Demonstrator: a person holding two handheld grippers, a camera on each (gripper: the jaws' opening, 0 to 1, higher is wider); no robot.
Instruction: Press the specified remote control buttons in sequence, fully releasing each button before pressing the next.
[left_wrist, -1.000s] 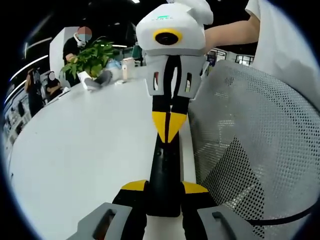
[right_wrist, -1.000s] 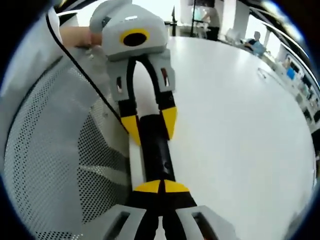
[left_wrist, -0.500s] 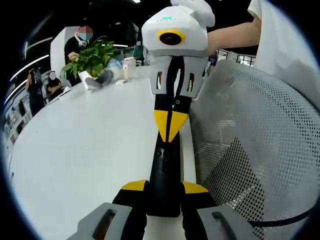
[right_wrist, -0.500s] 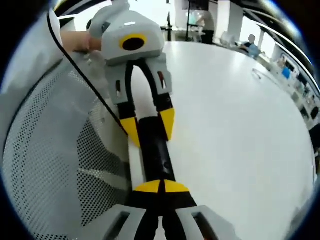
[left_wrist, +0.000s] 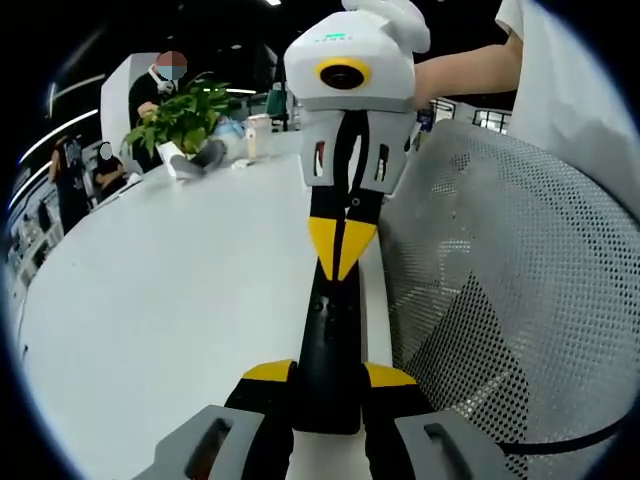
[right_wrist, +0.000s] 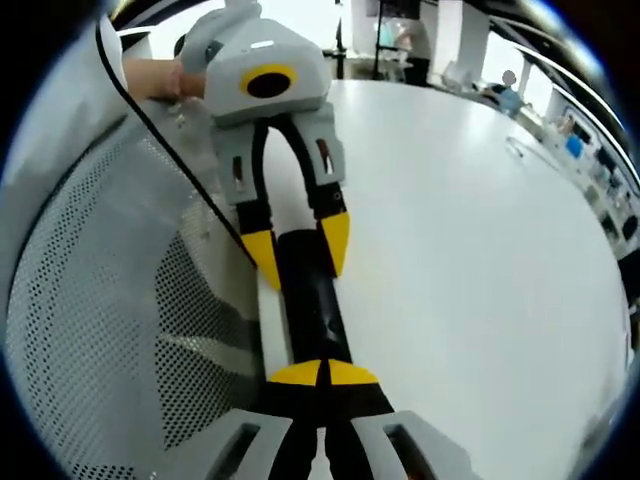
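A long black remote (left_wrist: 328, 335) lies just above the white table's edge, clamped at its near end between the yellow tips of my left gripper (left_wrist: 328, 372). My right gripper (left_wrist: 340, 250) comes in from the top of the left gripper view, jaws shut, its yellow tips together and resting on the remote's upper face. In the right gripper view, my right gripper (right_wrist: 322, 373) is shut with its tips on the remote (right_wrist: 312, 300). Beyond it, the left gripper (right_wrist: 298, 248) grips the remote's far end from both sides. The buttons are hidden under the tips.
A white table (left_wrist: 170, 290) spreads to one side, with a potted plant (left_wrist: 180, 120) and small items at its far end. A grey mesh chair back (left_wrist: 500, 300) stands close along the remote's other side. A person's arm (left_wrist: 465, 70) holds the right gripper. People stand in the background.
In the left gripper view the right gripper's body has shifted slightly up and to the right over the remote. Its tips stay on the remote. The left gripper's hold is unchanged.
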